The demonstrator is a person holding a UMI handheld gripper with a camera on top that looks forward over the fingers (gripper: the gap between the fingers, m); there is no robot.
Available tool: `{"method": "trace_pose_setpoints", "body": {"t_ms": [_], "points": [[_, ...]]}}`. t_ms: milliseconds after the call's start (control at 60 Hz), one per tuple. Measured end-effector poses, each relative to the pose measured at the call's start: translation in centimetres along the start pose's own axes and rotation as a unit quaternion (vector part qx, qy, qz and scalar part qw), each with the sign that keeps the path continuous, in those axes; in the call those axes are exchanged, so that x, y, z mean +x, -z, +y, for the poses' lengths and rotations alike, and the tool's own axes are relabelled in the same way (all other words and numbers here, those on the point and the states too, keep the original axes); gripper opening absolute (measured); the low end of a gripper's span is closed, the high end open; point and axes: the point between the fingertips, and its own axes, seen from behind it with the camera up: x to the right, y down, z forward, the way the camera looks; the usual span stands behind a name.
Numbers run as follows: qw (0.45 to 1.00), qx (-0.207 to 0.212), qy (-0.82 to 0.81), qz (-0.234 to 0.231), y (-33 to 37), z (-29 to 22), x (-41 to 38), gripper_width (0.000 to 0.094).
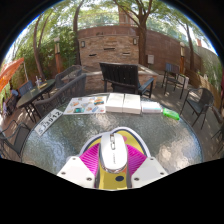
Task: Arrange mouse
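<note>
Outdoor patio glass table (70,140), gripper (114,158) narrow and clamped around a white mouse (114,151).

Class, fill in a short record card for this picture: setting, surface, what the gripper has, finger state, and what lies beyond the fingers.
setting: outdoor patio with a brick wall, trees and dark patio chairs
surface: glass-topped table
held item: white computer mouse, between the fingers
gripper: shut on the mouse, pink pads pressing its two sides
beyond the fingers: a row of flat boxes and papers across the table
far end of row: small green object, kind unclear
mouse placed: not yet
</note>
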Motion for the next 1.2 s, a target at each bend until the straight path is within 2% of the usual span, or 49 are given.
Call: {"method": "trace_pose_setpoints", "body": {"t_ms": [50,133,167,200,233,267,317,400,617,950,1200], "points": [[1.0,-0.016,0.006,0.005,-0.6,1.5,1.0,0.0368],[0.999,-0.047,0.022,-0.001,-2.1,4.7,1.6,0.0474],[0.999,-0.032,0.024,-0.009,-1.9,4.5,1.7,0.0506],[0.999,-0.035,0.027,-0.009,-1.6,4.5,1.9,0.055],[0.999,-0.041,0.029,-0.009,-1.3,3.7,1.8,0.0682],[0.999,-0.035,0.027,-0.012,-0.3,3.1,1.9,0.0863],[0.999,-0.025,0.023,-0.017,1.5,1.8,1.7,0.0818],[0.999,-0.01,0.026,-0.019,5.0,-0.3,1.4,0.0863],[0.999,0.016,0.033,-0.007,15.5,-1.7,-0.3,0.0855],[0.998,0.041,0.035,0.03,30.3,1.9,-3.1,0.0854],[0.997,0.052,0.038,0.041,34.8,3.5,-4.7,0.0856]]}}
